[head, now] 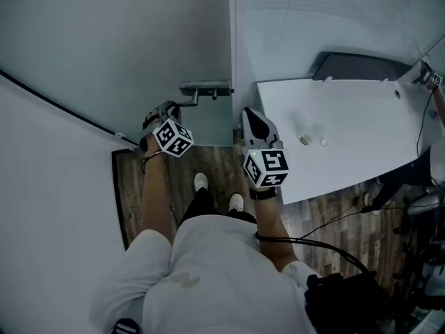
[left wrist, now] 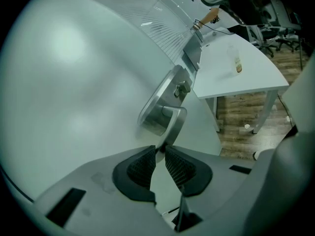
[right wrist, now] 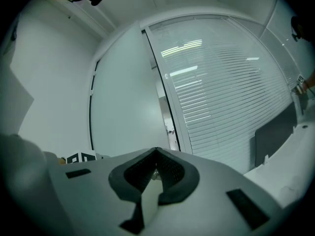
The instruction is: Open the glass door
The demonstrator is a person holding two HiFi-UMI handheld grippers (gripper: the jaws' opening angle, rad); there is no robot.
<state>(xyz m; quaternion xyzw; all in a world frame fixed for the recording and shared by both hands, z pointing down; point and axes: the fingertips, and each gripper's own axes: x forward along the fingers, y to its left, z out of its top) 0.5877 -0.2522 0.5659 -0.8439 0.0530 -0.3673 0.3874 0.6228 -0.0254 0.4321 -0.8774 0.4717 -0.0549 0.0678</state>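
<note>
The frosted glass door [head: 118,40] fills the upper left of the head view. Its metal lever handle [head: 205,89] sits near the door's right edge. My left gripper [head: 167,110] reaches up to that lever. In the left gripper view the lever [left wrist: 170,114] runs down from its round plate into my left gripper [left wrist: 160,151], whose ribbed pads pinch its end. My right gripper [head: 254,117] hangs just right of the door edge, shut with nothing in it. From the right gripper view, my right gripper [right wrist: 156,168] faces the door [right wrist: 128,107] and touches nothing.
A white table [head: 361,131] stands close on the right with a small bottle [head: 306,139] on it. Behind it is a glass wall with blinds [right wrist: 221,97]. Cables [head: 327,245] trail over the wooden floor at lower right. A white wall runs along the left.
</note>
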